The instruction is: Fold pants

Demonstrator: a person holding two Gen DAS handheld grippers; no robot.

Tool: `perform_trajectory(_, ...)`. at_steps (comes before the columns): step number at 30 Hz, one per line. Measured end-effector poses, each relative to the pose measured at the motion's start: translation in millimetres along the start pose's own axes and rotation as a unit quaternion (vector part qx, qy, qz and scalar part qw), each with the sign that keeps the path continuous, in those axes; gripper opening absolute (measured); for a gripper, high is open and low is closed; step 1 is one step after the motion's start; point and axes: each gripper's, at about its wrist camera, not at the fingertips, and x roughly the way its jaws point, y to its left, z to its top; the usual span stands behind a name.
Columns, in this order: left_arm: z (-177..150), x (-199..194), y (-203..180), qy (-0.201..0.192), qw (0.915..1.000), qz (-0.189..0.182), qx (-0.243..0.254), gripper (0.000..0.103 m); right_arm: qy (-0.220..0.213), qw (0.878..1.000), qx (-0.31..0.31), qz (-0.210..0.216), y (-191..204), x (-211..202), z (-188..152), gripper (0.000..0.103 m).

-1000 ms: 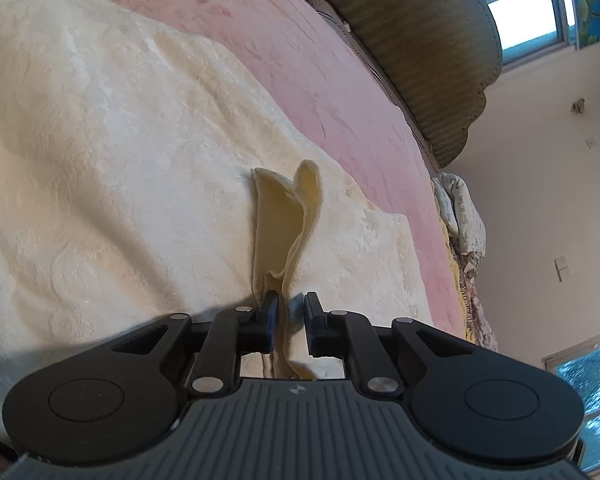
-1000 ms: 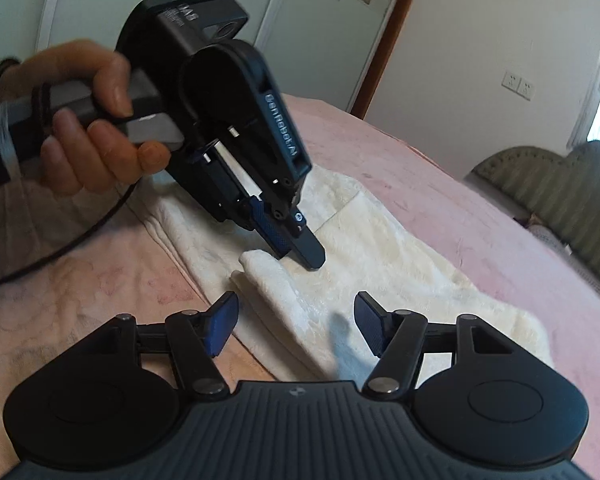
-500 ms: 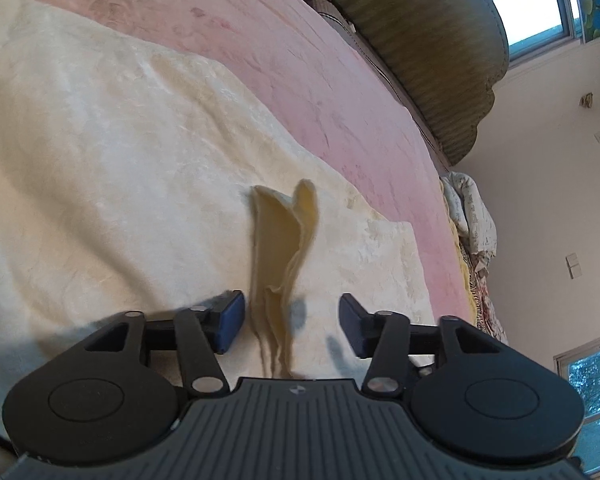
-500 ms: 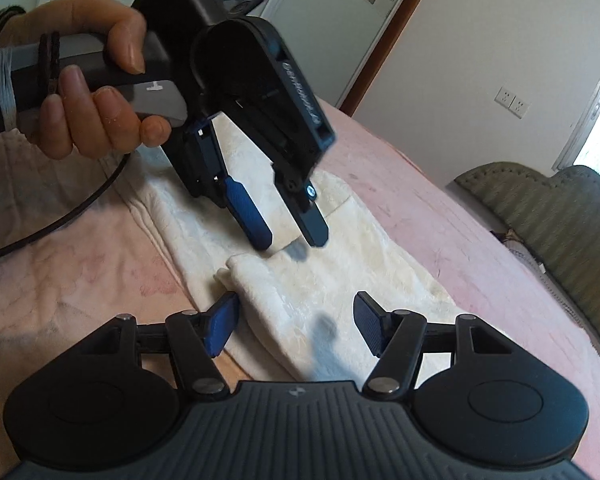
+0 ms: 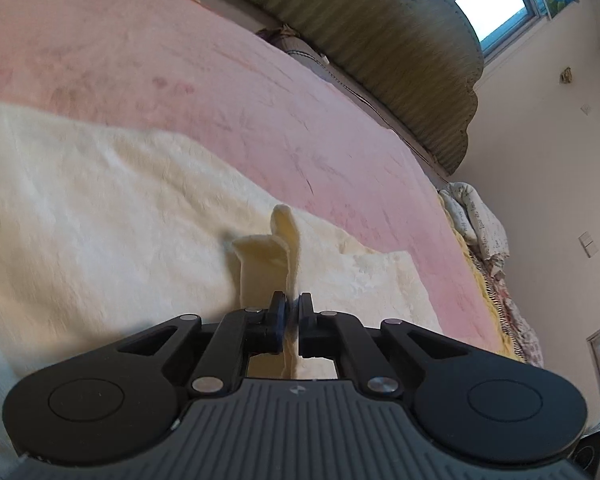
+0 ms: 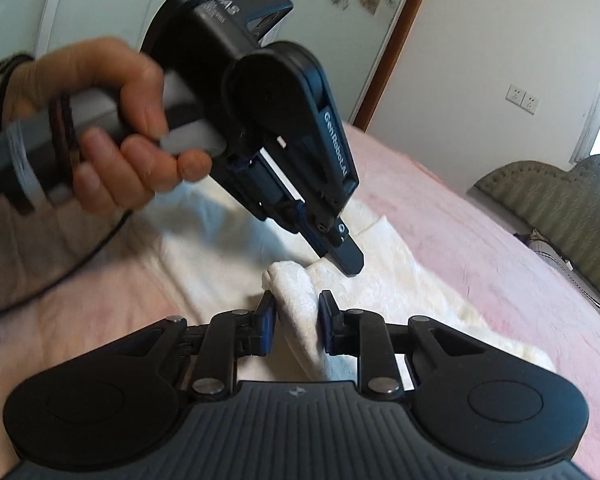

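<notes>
Cream pants (image 5: 100,216) are lying spread on the pink bed (image 5: 180,60). Left gripper (image 5: 291,312) is pinching a raised fold, jaws just snapped closed. Right gripper (image 6: 296,318) is squeezing another bunched edge, jaws just narrowing.

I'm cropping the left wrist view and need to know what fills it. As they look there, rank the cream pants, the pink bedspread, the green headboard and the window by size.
1. Cream pants and pink bedspread: too alike to rank.
2. Green headboard.
3. Window, though it is farthest, so it only looks small.
</notes>
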Motion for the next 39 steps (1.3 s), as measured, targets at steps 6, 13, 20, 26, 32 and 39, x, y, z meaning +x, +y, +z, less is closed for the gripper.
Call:
perform_trajectory(6,-6,22,17,0.022,0.9996,0.019,-0.006,0.012,0.02,1.0,0.011,0.008,-2,20,-5,0.025)
perform_trajectory(13,-1,21,24,0.026,0.9993,0.012,-0.023,0.018,0.003,0.997,0.024,0.076,-15,-31,-3,0.05)
perform_trajectory(20,-4,21,22,0.02,0.9995,0.015,-0.02,0.018,-0.004,0.964,0.265,0.0,-113,-79,-50,0.052)
perform_trajectory(26,1,17,20,0.024,0.9992,0.017,-0.026,0.023,0.033,0.941,0.337,0.015,-128,-75,-81,0.057)
perform_trajectory(32,10,-17,-6,-0.04,0.9986,0.026,0.024,0.021,0.022,0.975,0.21,-0.067,-149,-63,-38,0.057)
perform_trajectory(39,17,8,-40,-0.005,0.9961,-0.037,0.08,0.024,0.097,0.984,0.145,-0.047,-176,16,-34,0.056)
